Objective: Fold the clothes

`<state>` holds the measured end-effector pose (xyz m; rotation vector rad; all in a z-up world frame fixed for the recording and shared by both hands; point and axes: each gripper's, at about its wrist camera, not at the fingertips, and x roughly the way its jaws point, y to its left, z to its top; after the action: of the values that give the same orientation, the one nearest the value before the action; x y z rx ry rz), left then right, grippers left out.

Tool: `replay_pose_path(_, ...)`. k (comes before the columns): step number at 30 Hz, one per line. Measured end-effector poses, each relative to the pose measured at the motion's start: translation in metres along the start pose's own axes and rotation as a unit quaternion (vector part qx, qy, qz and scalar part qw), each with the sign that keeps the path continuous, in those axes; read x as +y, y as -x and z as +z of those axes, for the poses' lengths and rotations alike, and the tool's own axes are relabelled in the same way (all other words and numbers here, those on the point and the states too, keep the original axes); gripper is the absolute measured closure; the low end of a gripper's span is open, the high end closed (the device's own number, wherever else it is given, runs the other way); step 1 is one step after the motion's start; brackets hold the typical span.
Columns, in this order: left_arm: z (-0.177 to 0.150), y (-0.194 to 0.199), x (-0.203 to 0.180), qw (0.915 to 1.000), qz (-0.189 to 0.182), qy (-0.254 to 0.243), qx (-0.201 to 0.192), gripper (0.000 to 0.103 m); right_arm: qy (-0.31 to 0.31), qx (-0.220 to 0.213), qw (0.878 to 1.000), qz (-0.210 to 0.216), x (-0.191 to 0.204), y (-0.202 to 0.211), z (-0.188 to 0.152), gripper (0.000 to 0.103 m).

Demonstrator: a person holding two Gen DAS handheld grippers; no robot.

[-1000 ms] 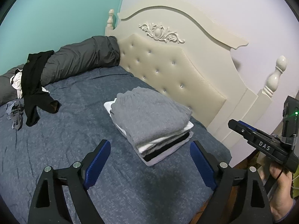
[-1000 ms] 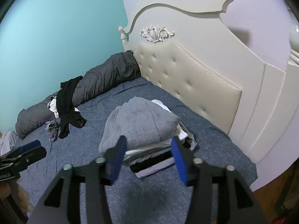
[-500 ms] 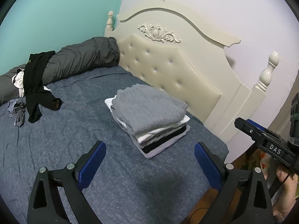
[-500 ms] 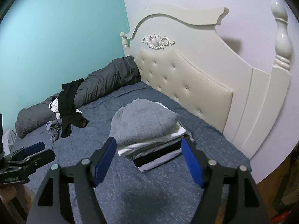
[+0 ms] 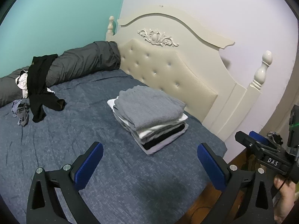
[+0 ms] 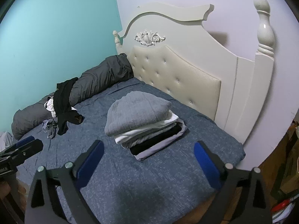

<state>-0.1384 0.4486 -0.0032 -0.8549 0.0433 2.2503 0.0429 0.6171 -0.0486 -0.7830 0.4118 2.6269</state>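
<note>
**Folded stack sitting near the headboard, both grippers wide and empty**

On the blue bedspread (image 5: 56,140), close to the cream headboard (image 5: 168,71), a stack of folded clothes (image 5: 149,117) is lying with a grey knitted piece on top and white, grey, black and pale lilac layers showing beneath it at the near edge. The stack is sitting square and untouched, with bare bedspread all around it.

In front of the stack, the left gripper (image 5: 149,166) is hovering over the bedspread, its jaws opening and nothing lying between the blue pads; the stack is sitting just beyond their tips. The right gripper (image 6: 148,161) is hovering likewise, its jaws opening wide, with only the near corner of the stack appearing between the pads and neither pad touching it. In the left wrist view the right gripper is showing at the right edge, with the person's hand (image 5: 284,196) wrapping its handle.

Farther off, along the teal wall (image 5: 56,18), a rolled dark grey duvet (image 5: 84,61) is lying at the far side of the bed. A black garment (image 5: 40,85) is draping over it and trailing onto the bedspread, with something white (image 5: 22,82) bunching beside it, possibly another unfolded piece. A small crumpled grey item (image 5: 20,112) is lying just beside the black garment's lower end.
</note>
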Motion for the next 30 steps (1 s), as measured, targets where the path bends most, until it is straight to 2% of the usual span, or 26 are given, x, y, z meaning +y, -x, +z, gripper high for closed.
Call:
replay_pose_path(15,-0.027,0.032,-0.006,0.9999,-0.008,-0.001,-0.007,0.0,-0.003,-0.015,1.0,-0.001,0.005,0.038,-0.026,0.001)
replay_pose_path(30,-0.056,0.059,-0.016,0.9993,0.012,-0.033,-0.013,0.0,-0.003,-0.019,1.0,0.004,0.011,0.071,-0.055,0.0)
